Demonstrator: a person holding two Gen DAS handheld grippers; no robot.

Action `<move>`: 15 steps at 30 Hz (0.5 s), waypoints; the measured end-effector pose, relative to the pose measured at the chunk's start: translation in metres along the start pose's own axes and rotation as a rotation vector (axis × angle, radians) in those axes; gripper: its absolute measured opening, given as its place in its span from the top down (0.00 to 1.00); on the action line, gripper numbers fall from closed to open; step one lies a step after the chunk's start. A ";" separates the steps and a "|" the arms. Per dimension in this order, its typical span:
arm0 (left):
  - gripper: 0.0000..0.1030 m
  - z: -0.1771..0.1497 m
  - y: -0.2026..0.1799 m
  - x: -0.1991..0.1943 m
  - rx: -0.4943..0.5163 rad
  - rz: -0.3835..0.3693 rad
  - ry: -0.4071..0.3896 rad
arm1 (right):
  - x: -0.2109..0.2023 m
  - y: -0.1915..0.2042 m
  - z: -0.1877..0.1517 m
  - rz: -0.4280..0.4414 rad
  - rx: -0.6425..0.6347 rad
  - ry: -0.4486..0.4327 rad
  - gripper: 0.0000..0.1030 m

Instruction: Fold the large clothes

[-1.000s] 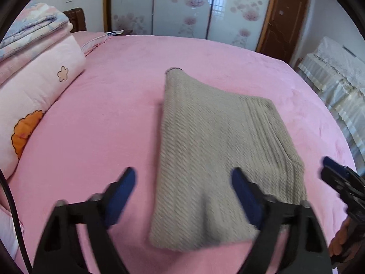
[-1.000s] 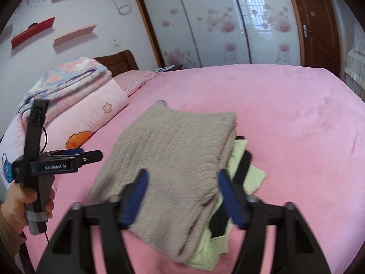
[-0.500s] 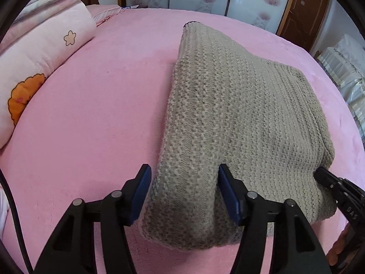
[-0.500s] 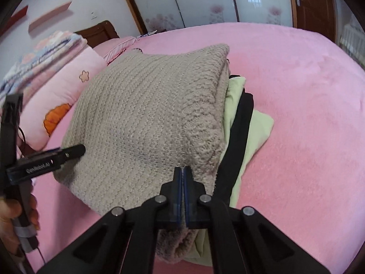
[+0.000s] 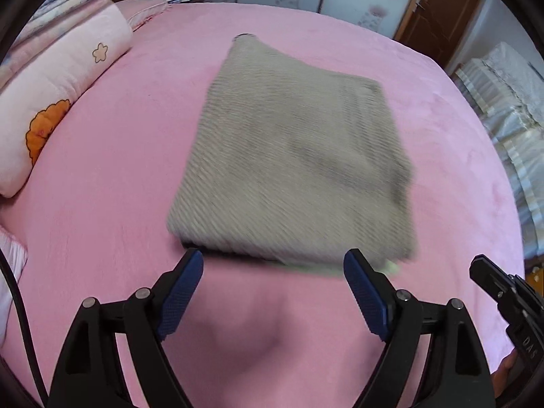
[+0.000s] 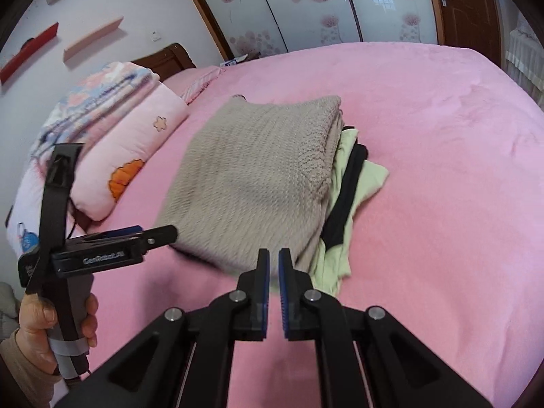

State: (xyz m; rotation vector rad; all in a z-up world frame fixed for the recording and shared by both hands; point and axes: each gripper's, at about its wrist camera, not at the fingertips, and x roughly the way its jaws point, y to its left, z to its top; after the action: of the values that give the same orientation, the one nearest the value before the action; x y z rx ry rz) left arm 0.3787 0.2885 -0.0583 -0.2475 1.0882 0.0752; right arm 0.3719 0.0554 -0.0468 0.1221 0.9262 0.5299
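Note:
A folded grey-beige knit sweater [image 5: 292,156] lies on the pink bed [image 5: 119,170], on top of a pale green garment [image 6: 360,183] and a black one [image 6: 346,190]. My left gripper [image 5: 272,275] is open and empty, just short of the sweater's near edge; it also shows in the right wrist view [image 6: 136,234]. My right gripper [image 6: 273,261] is nearly shut with a thin gap and holds nothing, just in front of the pile's near corner. Its tip shows at the right in the left wrist view [image 5: 489,278].
Folded pink quilts and blankets [image 5: 57,78] are stacked along the bed's left side. A wardrobe with sliding flowered doors [image 6: 323,3] and a brown door [image 5: 438,17] stand behind the bed. A covered piece of furniture [image 5: 506,102] stands to the right.
Both grippers have let go of the sweater and pulled back from it. The left jaws opened wide; the right jaws parted slightly. The sweater now rests flat on the pile.

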 end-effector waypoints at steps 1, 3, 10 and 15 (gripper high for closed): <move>0.19 -0.004 -0.005 -0.009 0.008 0.000 -0.006 | -0.015 0.001 -0.005 -0.004 0.003 -0.004 0.92; 0.19 -0.022 -0.026 -0.040 0.033 0.018 -0.042 | -0.046 0.004 -0.016 -0.030 -0.002 -0.017 0.73; 0.09 -0.078 -0.074 -0.122 0.085 0.012 -0.114 | -0.146 0.006 -0.049 -0.110 0.003 -0.096 0.56; 0.09 -0.126 -0.104 -0.173 0.142 0.008 -0.156 | -0.203 0.007 -0.080 -0.150 0.010 -0.117 0.56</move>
State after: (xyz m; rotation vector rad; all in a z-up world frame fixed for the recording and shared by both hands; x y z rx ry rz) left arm 0.2078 0.1683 0.0558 -0.1074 0.9343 0.0236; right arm 0.2079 -0.0466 0.0556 0.0908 0.8171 0.3755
